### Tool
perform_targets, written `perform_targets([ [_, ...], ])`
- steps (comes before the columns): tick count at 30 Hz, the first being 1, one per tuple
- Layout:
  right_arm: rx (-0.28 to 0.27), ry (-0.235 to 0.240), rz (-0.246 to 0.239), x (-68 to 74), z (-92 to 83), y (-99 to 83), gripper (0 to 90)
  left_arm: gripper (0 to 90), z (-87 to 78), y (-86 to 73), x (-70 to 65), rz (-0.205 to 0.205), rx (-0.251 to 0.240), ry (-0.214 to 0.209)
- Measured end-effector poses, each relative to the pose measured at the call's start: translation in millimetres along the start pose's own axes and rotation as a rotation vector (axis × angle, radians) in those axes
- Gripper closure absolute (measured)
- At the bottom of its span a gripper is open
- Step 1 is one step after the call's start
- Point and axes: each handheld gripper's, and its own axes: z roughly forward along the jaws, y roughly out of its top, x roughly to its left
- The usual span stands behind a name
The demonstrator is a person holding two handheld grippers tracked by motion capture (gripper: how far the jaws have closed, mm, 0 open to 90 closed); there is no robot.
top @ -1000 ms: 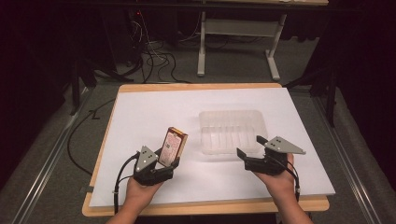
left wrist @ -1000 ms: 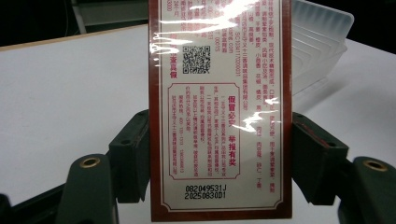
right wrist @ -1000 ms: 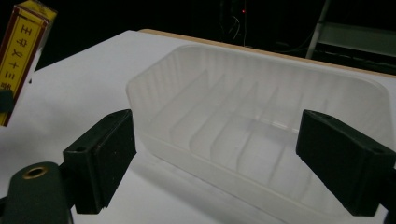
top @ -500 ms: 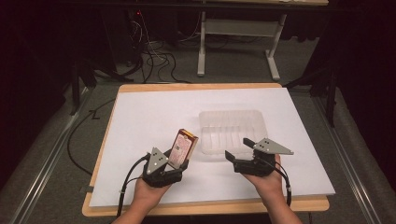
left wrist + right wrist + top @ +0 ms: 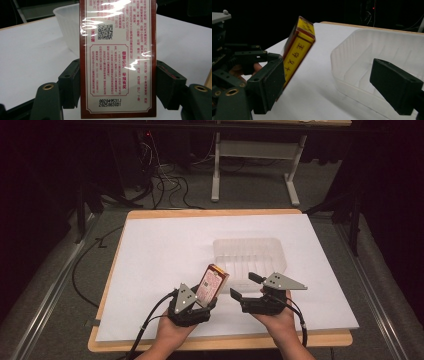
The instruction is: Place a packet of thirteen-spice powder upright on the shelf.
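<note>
The left gripper (image 5: 210,296) is clamped on a flat rectangular box with a red border, yellow edges and a glossy cream back printed in red text (image 5: 212,282); in the left gripper view the two black jaws press against the box's (image 5: 117,57) long sides near its lower end, and the box rises upright between them. In the high view the box leans toward 1 o'clock, lifted off the white-covered surface (image 5: 165,250) near its 6 o'clock edge. The right gripper (image 5: 245,288), just beside it toward 3 o'clock, holds nothing and its jaws stand wide apart. A clear ribbed rectangular plastic tray (image 5: 249,256) sits on the surface at about 12 o'clock from the right gripper, close in front of it. From the right gripper view the box (image 5: 298,47) tilts toward the tray (image 5: 362,57), apart from it.
</note>
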Motion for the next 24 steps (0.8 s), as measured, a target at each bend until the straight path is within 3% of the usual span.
perform_targets([
  [6, 0.004, 0.016, 0.018, 1.2, 4.0, -0.9, 14.3, 32.5, 11.1, -0.7, -14.1, 0.04, 0.007, -0.007],
  [10, -0.002, 0.033, 0.045, 0.4, 5.1, -0.5, 16.6, 32.5, 16.1, 0.2, -18.5, 0.035, 0.007, -0.019],
  [18, 0.004, 0.085, 0.134, -3.2, 8.9, -2.7, 33.8, 32.5, 17.9, 1.2, -27.3, 0.05, -0.014, -0.022],
  [24, 0.012, 0.084, 0.149, -4.4, 9.9, -4.8, 40.2, 32.5, 18.7, 0.9, -27.8, 0.054, -0.013, -0.015],
])
